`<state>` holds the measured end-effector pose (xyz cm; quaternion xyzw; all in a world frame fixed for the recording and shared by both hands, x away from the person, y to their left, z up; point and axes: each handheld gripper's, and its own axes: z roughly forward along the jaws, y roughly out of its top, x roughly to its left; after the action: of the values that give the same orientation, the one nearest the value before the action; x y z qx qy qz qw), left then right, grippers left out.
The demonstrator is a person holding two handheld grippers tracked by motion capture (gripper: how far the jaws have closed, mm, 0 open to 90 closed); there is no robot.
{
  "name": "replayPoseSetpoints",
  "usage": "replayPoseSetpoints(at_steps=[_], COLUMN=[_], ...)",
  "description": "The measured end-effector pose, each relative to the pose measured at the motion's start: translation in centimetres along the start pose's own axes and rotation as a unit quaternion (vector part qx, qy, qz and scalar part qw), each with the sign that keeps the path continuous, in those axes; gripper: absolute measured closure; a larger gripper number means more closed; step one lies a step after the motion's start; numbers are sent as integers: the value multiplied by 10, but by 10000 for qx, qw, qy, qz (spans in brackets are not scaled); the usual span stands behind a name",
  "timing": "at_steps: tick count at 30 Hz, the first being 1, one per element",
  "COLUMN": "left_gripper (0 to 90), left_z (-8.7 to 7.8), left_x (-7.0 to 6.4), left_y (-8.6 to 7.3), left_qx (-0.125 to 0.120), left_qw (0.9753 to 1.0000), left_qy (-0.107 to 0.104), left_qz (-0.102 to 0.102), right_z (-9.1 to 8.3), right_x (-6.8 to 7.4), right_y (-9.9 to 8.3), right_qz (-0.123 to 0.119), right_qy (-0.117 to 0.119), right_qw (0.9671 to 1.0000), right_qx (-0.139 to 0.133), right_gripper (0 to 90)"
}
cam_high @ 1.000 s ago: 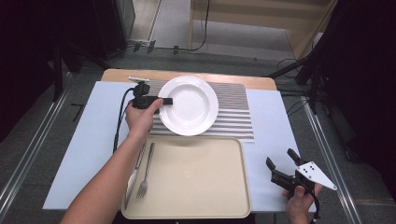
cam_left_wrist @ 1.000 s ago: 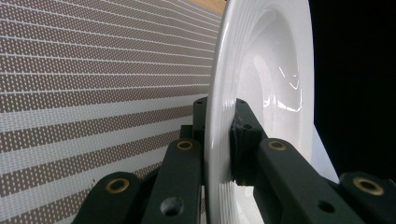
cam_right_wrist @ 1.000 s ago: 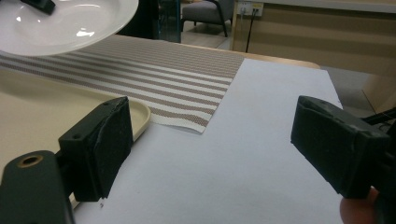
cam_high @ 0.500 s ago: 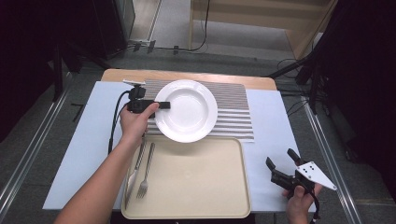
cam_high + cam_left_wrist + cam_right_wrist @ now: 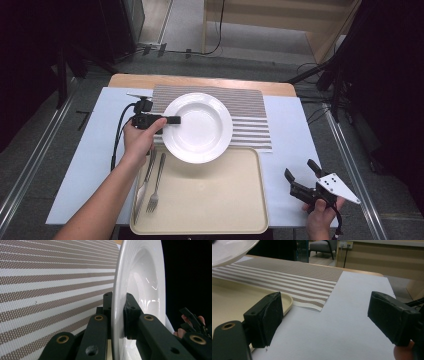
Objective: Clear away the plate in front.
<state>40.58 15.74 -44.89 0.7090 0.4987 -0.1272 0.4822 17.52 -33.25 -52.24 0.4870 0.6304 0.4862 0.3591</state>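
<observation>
Plate (image 5: 200, 127): clamped at rim by left gripper (image 5: 172, 120), over placemat (image 5: 250, 107), not set (est.).
Right gripper (image 5: 300, 176): jaws apart, idle beside placemat.
Left: lower, release.

L gripper (image 5: 172, 120) clamped, arm extended, R gripper (image 5: 301, 173) agape

No writing, label, brand, number or sign can be read anywhere — not on the round white ceramic plate (image 5: 198, 127), the striped brown-and-white woven placemat (image 5: 250, 117), or the beige plastic tray (image 5: 215, 200).
</observation>
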Motion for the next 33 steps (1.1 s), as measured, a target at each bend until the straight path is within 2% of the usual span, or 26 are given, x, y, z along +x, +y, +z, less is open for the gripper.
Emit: replayPoseSetpoints(at_steps=[8,13,20,26,33], left_gripper=[812,810,809,808,807], left_z=[-6,-9,-11,-16,-15], left_x=[-5,-7,-12,-18,-18], left_y=[-13,-22,-35,-45,-61], left_qx=[84,108,323,365,453], left_qw=[9999,9998,9986,9983,9979], left_qy=[-84,-177,-408,-405,-429], left_qz=[97,78,96,214,160], right_z=[0,0,0,0,-1], right_x=[0,0,1,1,1], right_y=[0,0,0,0,0], right_qz=[2,-16,-7,21,11], right_qy=[1,-1,-5,-35,-12], right_qw=[10000,10000,10000,10000,10000], right_qx=[5,4,-2,0,-34], right_gripper=[135,136,136,135,135])
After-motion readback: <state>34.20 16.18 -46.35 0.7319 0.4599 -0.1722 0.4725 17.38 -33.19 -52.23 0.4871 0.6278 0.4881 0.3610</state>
